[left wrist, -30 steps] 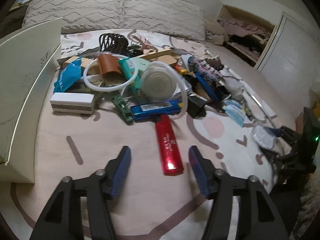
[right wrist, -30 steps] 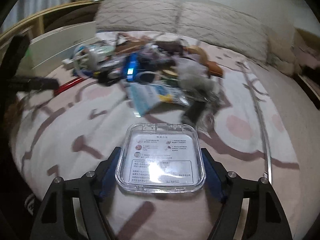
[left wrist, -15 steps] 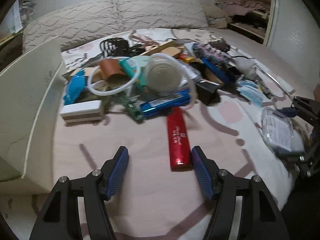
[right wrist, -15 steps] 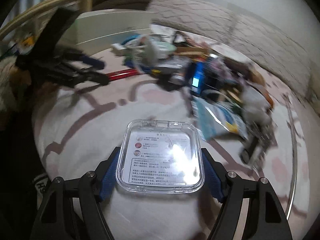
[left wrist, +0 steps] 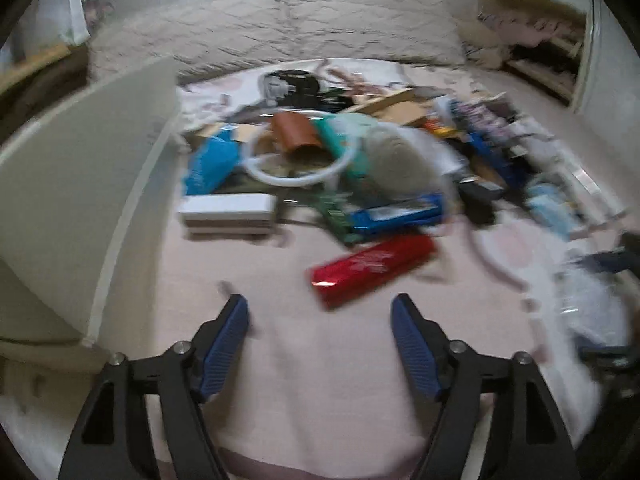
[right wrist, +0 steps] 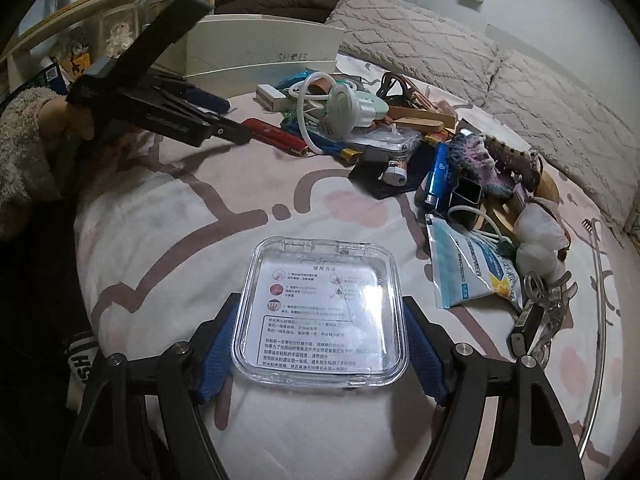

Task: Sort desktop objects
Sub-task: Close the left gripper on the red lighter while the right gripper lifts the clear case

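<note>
Holding a clear plastic case between the blue pads of the right gripper, jaws pinching its two sides above the patterned bedspread — apparently mid-carry, with a drop-off spot needed next, perhaps the white shoe box at eleven o'clock. Opening the left gripper with nothing between the jaws; red tube lying just ahead at one o'clock, seemingly the next pick, calling for a short reach forward. Left wrist view blurred, pile at twelve. Right wrist view alone showing the case label and the left tool from outside.
</note>
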The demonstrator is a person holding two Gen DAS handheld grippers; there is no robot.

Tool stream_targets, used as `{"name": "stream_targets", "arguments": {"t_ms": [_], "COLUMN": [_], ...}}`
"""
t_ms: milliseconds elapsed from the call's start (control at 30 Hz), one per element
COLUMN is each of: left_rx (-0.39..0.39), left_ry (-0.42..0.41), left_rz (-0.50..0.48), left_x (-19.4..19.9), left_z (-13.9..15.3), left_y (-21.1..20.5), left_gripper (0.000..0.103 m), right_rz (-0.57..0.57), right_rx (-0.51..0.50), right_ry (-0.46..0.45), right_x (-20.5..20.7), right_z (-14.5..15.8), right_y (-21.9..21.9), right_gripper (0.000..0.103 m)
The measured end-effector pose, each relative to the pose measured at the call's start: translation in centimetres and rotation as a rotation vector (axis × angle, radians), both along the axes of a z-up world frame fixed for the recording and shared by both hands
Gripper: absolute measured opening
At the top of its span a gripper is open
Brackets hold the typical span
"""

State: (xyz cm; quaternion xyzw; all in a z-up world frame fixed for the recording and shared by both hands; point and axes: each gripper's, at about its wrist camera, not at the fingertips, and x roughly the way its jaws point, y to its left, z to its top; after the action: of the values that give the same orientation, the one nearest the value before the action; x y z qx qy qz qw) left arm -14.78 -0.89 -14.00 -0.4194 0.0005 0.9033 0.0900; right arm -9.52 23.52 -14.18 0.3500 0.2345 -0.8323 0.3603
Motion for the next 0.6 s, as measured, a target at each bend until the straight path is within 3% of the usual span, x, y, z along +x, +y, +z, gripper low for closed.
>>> {"name": "stream_targets", "arguments": {"t_ms": [33, 67, 300, 500, 600], "left_rx": [0.032, 0.05, 0.074, -0.037, -0.049], "left_ry": [-0.004, -0.01, -0.024, -0.03, -0.041], "left_rz": [-0.007, -0.006, 0.182, 0.269, 0.304], "left_x": [0.0, -0.2, -1.3, -2.3, -3.0], "left_z": [0.1, 0.1, -0.6, -1.6, -1.9], "left_y": [0.3, 0.7, 2.3, 3.9, 3.9], "left_gripper": [0.096, 0.098, 0.101, 0.103, 0.103], "right_rz": [-0.001, -0.003, -0.005, -0.002, -0.005], "right_rx": [0.001, 0.004, 0.016, 0.011, 0.015], "right_ry": [-0.003, -0.006, 0.017, 0.032, 0.046], "right_x": [0.0, -0.1, 0.2, 0.3, 0.4], "right_z": [0.0, 0.0, -0.1, -0.1, -0.1], "right_y": [0.0, 0.0, -0.2, -0.2, -0.2], "right_gripper": [0.077, 0.077, 0.077, 0.077, 0.077]}}
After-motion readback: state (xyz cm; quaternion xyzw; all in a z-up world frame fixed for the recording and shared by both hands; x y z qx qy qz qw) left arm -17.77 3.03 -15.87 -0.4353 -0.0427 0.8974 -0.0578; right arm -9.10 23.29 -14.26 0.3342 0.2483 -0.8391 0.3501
